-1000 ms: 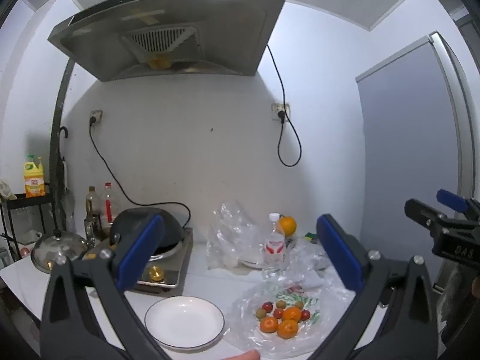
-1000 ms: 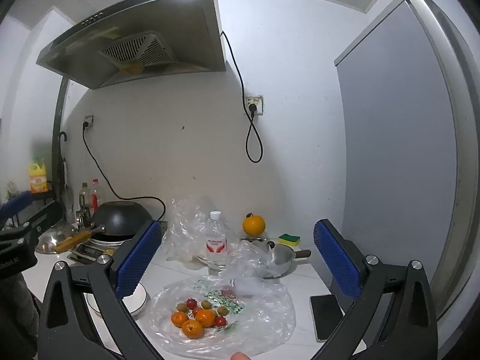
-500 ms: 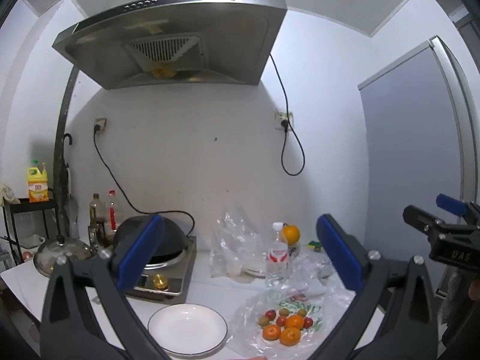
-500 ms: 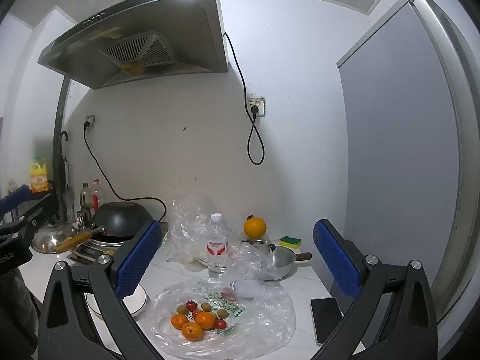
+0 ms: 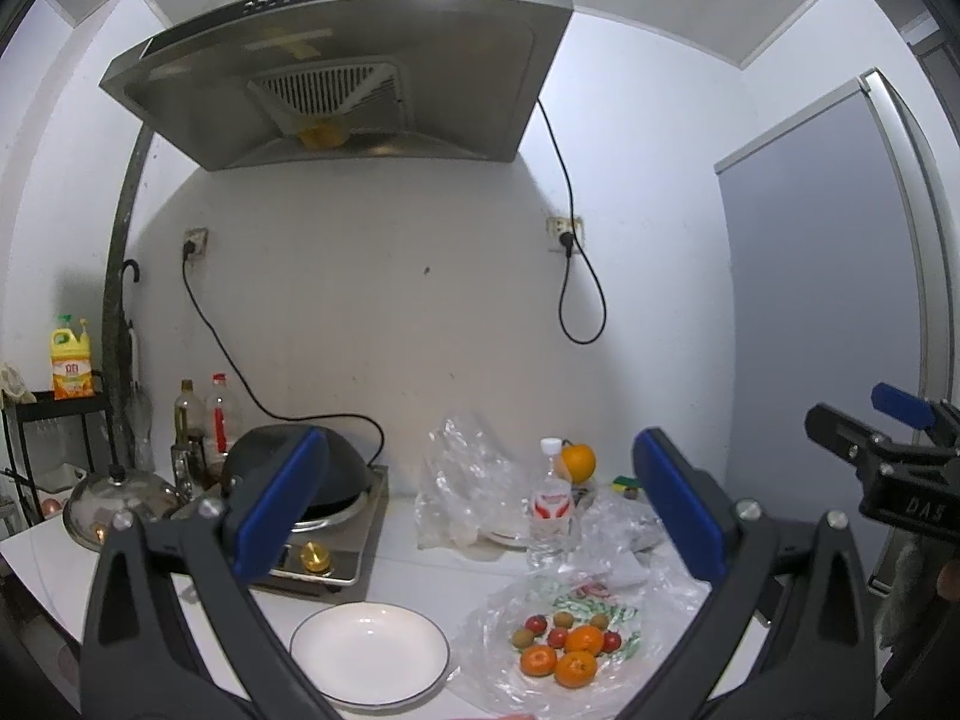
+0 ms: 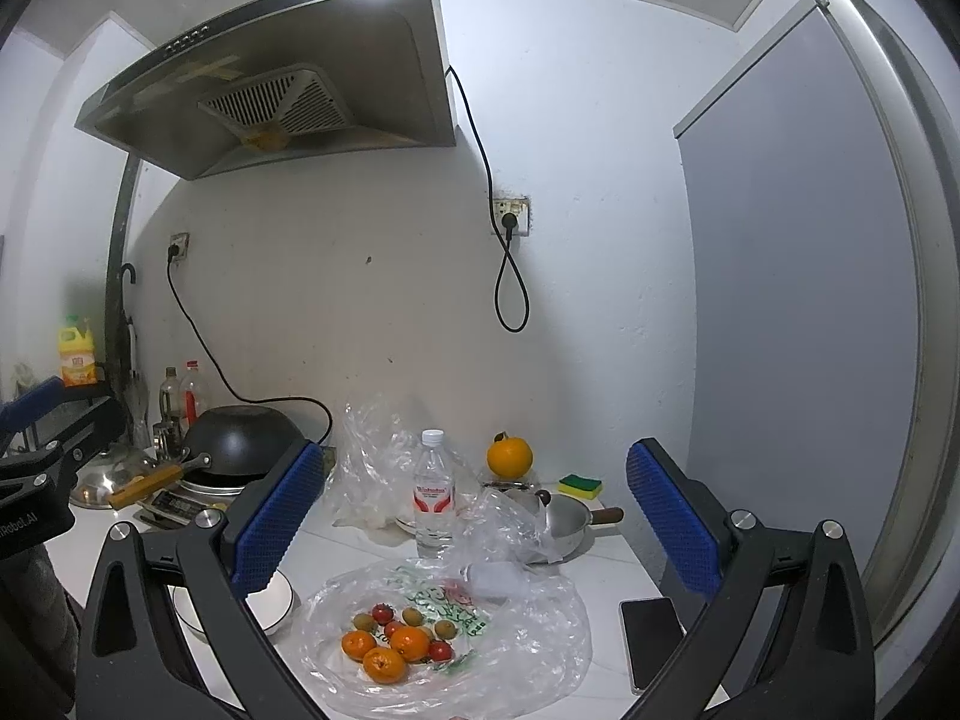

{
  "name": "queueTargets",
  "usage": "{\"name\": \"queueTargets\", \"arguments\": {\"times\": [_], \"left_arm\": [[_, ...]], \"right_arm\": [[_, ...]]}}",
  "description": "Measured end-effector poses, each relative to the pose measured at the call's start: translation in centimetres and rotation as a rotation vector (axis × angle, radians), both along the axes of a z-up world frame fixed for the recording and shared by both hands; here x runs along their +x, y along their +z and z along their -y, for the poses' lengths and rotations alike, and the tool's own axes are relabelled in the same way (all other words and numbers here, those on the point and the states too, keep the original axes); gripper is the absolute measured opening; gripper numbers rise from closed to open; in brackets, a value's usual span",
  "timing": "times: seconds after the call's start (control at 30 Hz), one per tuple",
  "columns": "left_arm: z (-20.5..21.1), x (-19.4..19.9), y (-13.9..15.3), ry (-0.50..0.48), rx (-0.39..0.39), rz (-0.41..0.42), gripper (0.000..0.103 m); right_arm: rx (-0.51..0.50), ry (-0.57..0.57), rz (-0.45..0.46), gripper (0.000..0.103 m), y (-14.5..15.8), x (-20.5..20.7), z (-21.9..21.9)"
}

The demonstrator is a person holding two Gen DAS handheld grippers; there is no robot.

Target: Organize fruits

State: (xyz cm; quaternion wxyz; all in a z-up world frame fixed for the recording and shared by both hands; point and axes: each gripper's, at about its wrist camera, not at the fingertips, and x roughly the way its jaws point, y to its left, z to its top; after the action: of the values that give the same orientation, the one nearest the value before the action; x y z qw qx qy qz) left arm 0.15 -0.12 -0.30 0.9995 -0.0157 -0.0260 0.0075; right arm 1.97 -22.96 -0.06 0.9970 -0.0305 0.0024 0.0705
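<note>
A white counter (image 5: pixel 420 576) runs along a pale kitchen wall, with a steel range hood (image 5: pixel 342 66) high above both tools and a tall grey door (image 6: pixel 798 324) off to the right of them. Far to the left of the left tool, a yellow detergent jug (image 5: pixel 71 360) sits on a dark rack.

The left gripper (image 5: pixel 480 504) is held above the counter with its blue-padded fingers (image 5: pixel 279 504) spread wide, gripping nothing and touching nothing. The right gripper (image 6: pixel 480 516) is likewise spread fully apart and empty, raised clear of the surface; part of it shows at the right edge of the left wrist view.

Below and ahead of the left tool, between its fingers, lies an empty white plate (image 5: pixel 369 654). Just right of the plate, a flattened clear plastic bag (image 6: pixel 528 630) is spread on the counter and carries the fruits (image 6: pixel 399 639): three small oranges, a few red cherry tomatoes and some small brownish-green fruits, clustered together. In the right wrist view this heap lies straight ahead, low between the fingers.

Beyond the bag stands an upright water bottle (image 6: pixel 433 495), with another crumpled bag (image 6: pixel 372 468) beside it. A single larger orange (image 6: pixel 509 457) rests farther back, near a small steel saucepan (image 6: pixel 567 519) and a yellow sponge (image 6: pixel 579 485). A dark wok (image 6: pixel 243 441) sits on the stove (image 5: pixel 336 546) behind the left finger. A black phone (image 6: pixel 651 636) lies by the right tool's right finger.
</note>
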Motion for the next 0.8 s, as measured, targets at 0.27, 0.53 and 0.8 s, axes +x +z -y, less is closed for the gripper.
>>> {"name": "queueTargets", "arguments": {"times": [0.27, 0.53, 0.8], "left_arm": [[0.00, -0.32, 0.17, -0.001, -0.003, 0.001, 0.103], [-0.37, -0.17, 0.21, -0.013, -0.015, -0.017, 0.103], [-0.57, 0.18, 0.13, -0.015, -0.024, -0.029, 0.103]], "right_arm": [[-0.003, 0.002, -0.010, 0.103, -0.11, 0.07, -0.03], [-0.006, 0.003, -0.013, 0.103, -0.11, 0.12, -0.06], [-0.007, 0.004, -0.023, 0.103, -0.36, 0.33, -0.14]]}}
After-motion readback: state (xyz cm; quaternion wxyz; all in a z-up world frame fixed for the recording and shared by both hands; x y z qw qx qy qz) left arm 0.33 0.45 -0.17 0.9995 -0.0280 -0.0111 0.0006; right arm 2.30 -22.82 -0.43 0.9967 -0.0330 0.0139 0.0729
